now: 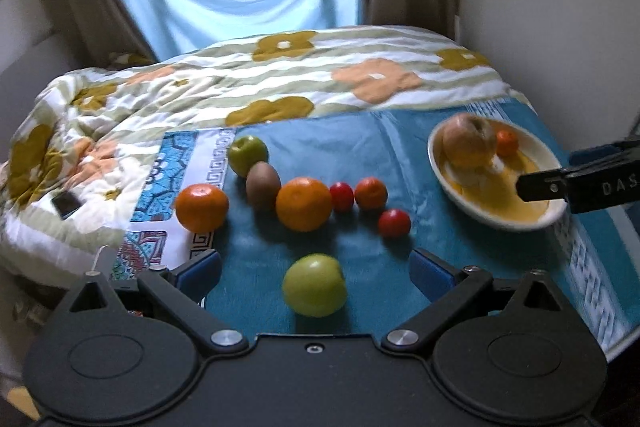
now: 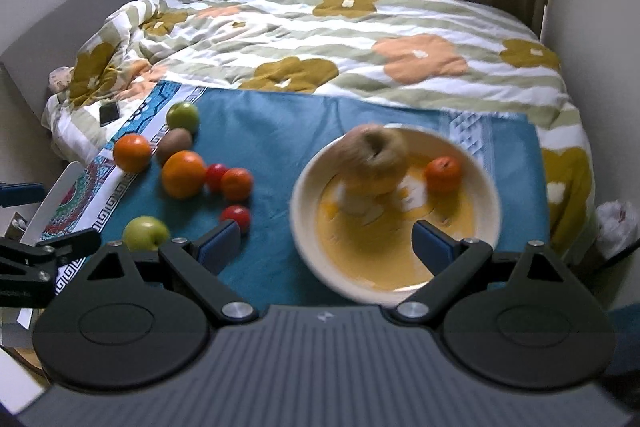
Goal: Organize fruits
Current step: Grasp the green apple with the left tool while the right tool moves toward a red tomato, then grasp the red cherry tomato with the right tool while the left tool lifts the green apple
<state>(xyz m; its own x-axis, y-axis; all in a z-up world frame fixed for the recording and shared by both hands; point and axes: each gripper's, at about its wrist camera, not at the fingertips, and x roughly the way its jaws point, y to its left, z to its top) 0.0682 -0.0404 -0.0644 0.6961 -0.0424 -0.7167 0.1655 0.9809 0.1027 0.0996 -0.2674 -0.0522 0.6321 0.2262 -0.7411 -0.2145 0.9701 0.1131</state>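
Note:
A white and yellow bowl (image 2: pixel 308 251) on the blue cloth holds a blurred brownish apple (image 2: pixel 376 151) and a small orange (image 2: pixel 443 174). My right gripper (image 2: pixel 326 243) is open and empty just above the bowl's near rim. My left gripper (image 1: pixel 316 271) is open, with a green apple (image 1: pixel 314 285) lying between its fingers, apart from both. Beyond it lie two oranges (image 1: pixel 304 203), a small mandarin (image 1: pixel 371 193), two tomatoes (image 1: pixel 394 223), a kiwi (image 1: pixel 263 185) and another green apple (image 1: pixel 247 155). The bowl also shows in the left wrist view (image 1: pixel 440 167).
The blue cloth (image 2: pixel 272 131) lies on a bed with a flowered quilt (image 2: pixel 320 35). A phone (image 1: pixel 66 205) rests on the quilt at the left. Curtains and a light blue sheet hang behind the bed. A wall stands close on the right.

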